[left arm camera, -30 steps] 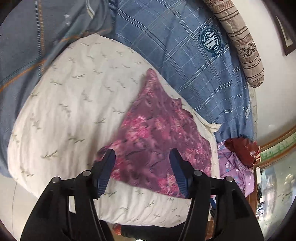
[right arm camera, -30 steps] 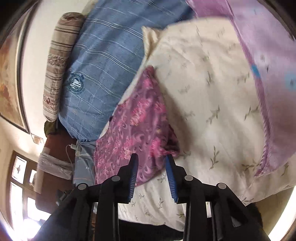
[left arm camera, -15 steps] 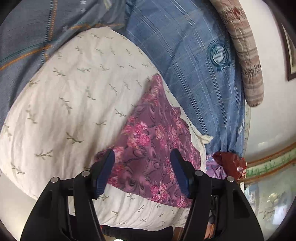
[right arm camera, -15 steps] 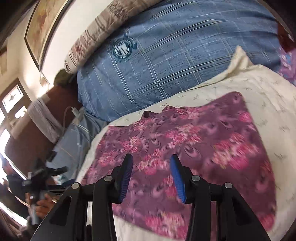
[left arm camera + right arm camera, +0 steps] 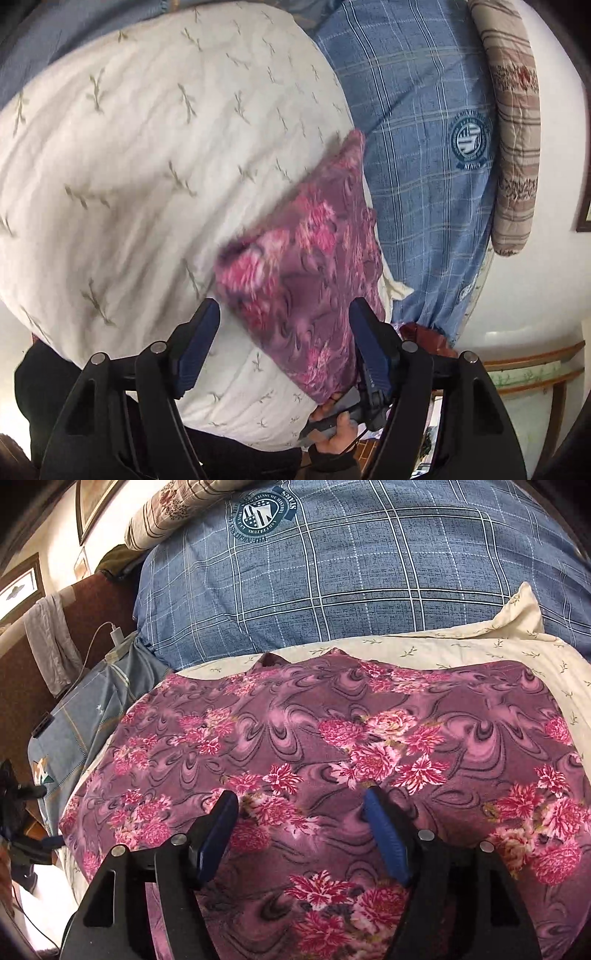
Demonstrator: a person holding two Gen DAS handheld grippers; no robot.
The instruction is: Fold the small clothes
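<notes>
A small purple garment with a swirling pattern and bright pink flowers is lying spread out flat in front of me on a cream quilt sprigged with little olive twigs. It is sitting at the quilt's edge that borders a blue plaid cover, with a narrow strip of cream showing between them. A small notch, perhaps a neckline, is pointing toward that plaid cover. In my left view the garment is looking motion-blurred, tapering to a point.
</notes>
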